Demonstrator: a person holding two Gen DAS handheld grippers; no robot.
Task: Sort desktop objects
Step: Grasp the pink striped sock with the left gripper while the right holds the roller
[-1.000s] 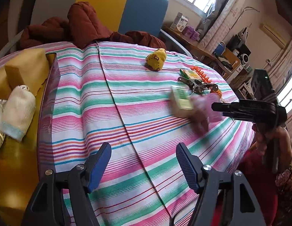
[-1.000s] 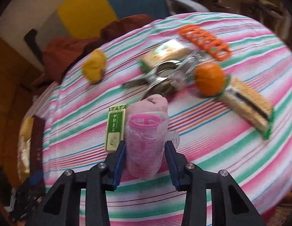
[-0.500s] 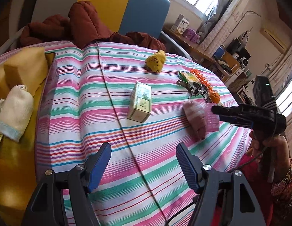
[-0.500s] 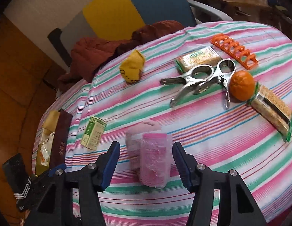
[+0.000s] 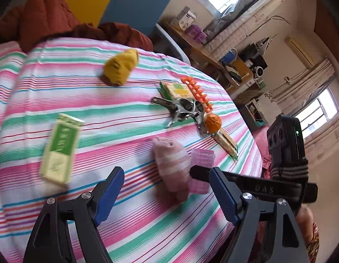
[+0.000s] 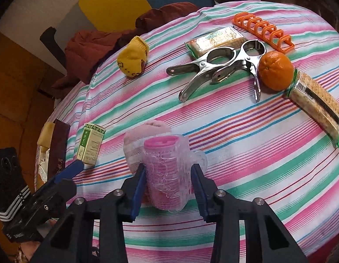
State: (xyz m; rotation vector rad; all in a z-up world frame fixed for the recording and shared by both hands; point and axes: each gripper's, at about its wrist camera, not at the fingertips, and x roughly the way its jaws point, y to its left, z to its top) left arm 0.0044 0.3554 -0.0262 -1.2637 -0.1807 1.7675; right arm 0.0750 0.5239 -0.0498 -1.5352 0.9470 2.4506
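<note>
Box [image 5: 60,149] released, now at 9 o'clock; left tool [image 5: 167,195] just spread wider, empty. Right tool [image 6: 169,186] just re-closed, pinching roller [image 6: 167,173]. Most tabletop [image 6: 235,131] items unsorted.

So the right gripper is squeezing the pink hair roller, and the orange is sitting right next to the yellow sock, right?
Not quite. The right gripper does squeeze the pink hair roller, but the orange sits beside the metal clips and a cracker packet. The yellow sock lies apart, across the cloth. The right wrist view shows it.
</note>
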